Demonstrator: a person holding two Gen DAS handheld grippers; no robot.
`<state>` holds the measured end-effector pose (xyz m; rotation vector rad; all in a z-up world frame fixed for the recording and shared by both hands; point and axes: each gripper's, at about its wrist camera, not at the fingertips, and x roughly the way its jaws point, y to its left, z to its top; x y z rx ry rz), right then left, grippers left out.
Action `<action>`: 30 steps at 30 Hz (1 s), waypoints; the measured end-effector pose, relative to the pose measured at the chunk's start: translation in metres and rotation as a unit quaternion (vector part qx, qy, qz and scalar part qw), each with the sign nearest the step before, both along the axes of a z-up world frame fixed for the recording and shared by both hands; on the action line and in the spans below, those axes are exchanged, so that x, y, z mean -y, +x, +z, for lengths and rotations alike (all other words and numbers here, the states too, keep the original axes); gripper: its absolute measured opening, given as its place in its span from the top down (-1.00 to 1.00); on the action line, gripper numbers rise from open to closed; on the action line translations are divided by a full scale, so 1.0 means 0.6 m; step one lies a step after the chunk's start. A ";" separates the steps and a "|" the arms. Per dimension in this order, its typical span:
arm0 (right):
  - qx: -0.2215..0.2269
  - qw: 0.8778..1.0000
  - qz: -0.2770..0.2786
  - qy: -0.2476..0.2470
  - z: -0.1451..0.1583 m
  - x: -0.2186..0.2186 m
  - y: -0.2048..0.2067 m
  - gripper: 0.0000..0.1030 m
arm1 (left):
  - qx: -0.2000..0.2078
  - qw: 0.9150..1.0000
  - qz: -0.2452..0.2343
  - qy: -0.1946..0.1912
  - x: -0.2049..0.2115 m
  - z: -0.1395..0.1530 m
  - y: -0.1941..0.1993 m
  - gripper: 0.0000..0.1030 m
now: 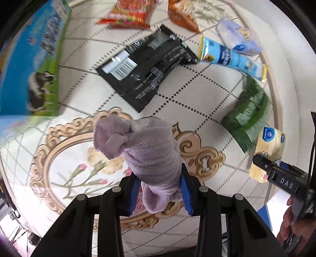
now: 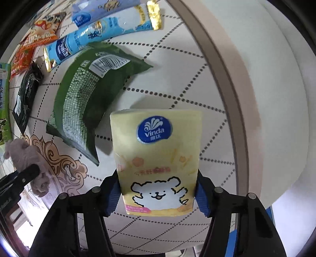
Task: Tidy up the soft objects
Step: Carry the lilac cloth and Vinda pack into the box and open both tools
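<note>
My left gripper (image 1: 161,189) is shut on a rolled lilac towel (image 1: 146,150) and holds it above the patterned round table (image 1: 187,102). The towel and left gripper also show at the left edge of the right wrist view (image 2: 25,156). My right gripper (image 2: 158,195) is shut on a yellow Vinda tissue pack (image 2: 158,154), held above the table. That pack shows at the right of the left wrist view (image 1: 268,150), with the right gripper (image 1: 262,162) on it.
On the table lie a green packet (image 2: 83,102), a black packet (image 1: 146,67), a long light-blue packet (image 1: 231,57), a pale blue tissue pack (image 1: 237,37), and red (image 1: 126,15) and orange (image 1: 183,13) snack bags. A blue-green milk carton (image 1: 33,65) stands at left. The table's rim (image 2: 223,79) runs close on the right.
</note>
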<state>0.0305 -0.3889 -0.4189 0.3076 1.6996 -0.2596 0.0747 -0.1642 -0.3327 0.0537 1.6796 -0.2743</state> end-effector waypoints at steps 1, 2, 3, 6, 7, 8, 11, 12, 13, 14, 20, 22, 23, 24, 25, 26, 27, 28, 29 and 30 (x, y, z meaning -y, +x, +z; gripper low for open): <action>0.005 1.000 -0.008 0.007 0.001 -0.001 -0.008 -0.28 | 0.006 1.000 0.001 -0.007 -0.009 0.019 -0.010 0.35; 0.013 1.000 -0.013 0.018 0.005 -0.004 -0.019 -0.28 | 0.010 1.000 0.002 -0.014 -0.025 0.038 -0.012 0.35; 0.022 0.999 -0.015 0.026 0.013 -0.007 -0.029 -0.28 | 0.015 1.000 0.005 -0.023 -0.035 0.056 -0.018 0.35; 0.063 0.997 -0.001 0.053 0.045 -0.046 -0.056 -0.27 | 0.024 0.998 0.021 -0.055 -0.077 0.115 -0.032 0.35; 0.072 0.995 0.004 0.063 0.054 -0.058 -0.056 -0.28 | 0.025 0.997 0.030 -0.061 -0.093 0.131 -0.030 0.35; 0.083 0.993 0.014 0.078 0.064 -0.081 -0.055 -0.27 | 0.030 0.996 0.042 -0.067 -0.125 0.147 -0.015 0.35; 0.110 0.985 0.048 0.123 0.089 -0.149 -0.033 -0.27 | 0.063 0.994 0.066 -0.065 -0.176 0.207 0.028 0.35; 0.123 0.981 0.067 0.138 0.095 -0.181 -0.024 -0.27 | 0.074 0.993 0.070 -0.065 -0.195 0.229 0.034 0.35; 0.132 0.976 0.084 0.149 0.102 -0.209 -0.014 -0.27 | 0.084 0.991 0.075 -0.065 -0.215 0.251 0.041 0.35; 0.140 0.973 0.094 0.159 0.115 -0.226 0.021 -0.27 | 0.091 0.991 0.078 -0.066 -0.234 0.256 0.054 0.35; 0.183 0.954 0.161 0.173 0.200 -0.370 0.167 -0.27 | 0.113 0.987 0.101 -0.052 -0.366 0.277 0.155 0.35; 0.187 0.953 0.179 0.156 0.228 -0.423 0.225 -0.27 | 0.098 0.987 0.114 -0.048 -0.415 0.250 0.194 0.35; 0.187 0.953 0.182 0.153 0.251 -0.450 0.238 -0.27 | 0.089 0.988 0.118 -0.048 -0.431 0.233 0.214 0.35; 0.185 0.953 0.187 0.152 0.259 -0.476 0.254 -0.27 | 0.080 0.988 0.122 -0.048 -0.451 0.218 0.233 0.35; 0.182 0.953 0.191 0.146 0.253 -0.502 0.271 -0.28 | 0.072 0.989 0.123 -0.047 -0.470 0.201 0.254 0.35; 0.179 0.955 0.193 0.135 0.242 -0.526 0.292 -0.27 | 0.067 0.989 0.123 -0.045 -0.483 0.190 0.269 0.35; 0.177 0.956 0.194 0.131 0.267 -0.562 0.295 -0.28 | 0.060 0.990 0.123 -0.043 -0.492 0.172 0.285 0.35; 0.172 0.957 0.196 0.124 0.250 -0.586 0.315 -0.27 | 0.052 0.990 0.122 -0.041 -0.505 0.153 0.306 0.35; 0.164 0.960 0.194 0.118 0.234 -0.600 0.330 -0.28 | 0.046 0.991 0.120 -0.042 -0.512 0.143 0.317 0.35; 0.159 0.961 0.194 0.116 0.252 -0.629 0.345 -0.27 | 0.040 0.991 0.119 -0.041 -0.519 0.127 0.333 0.35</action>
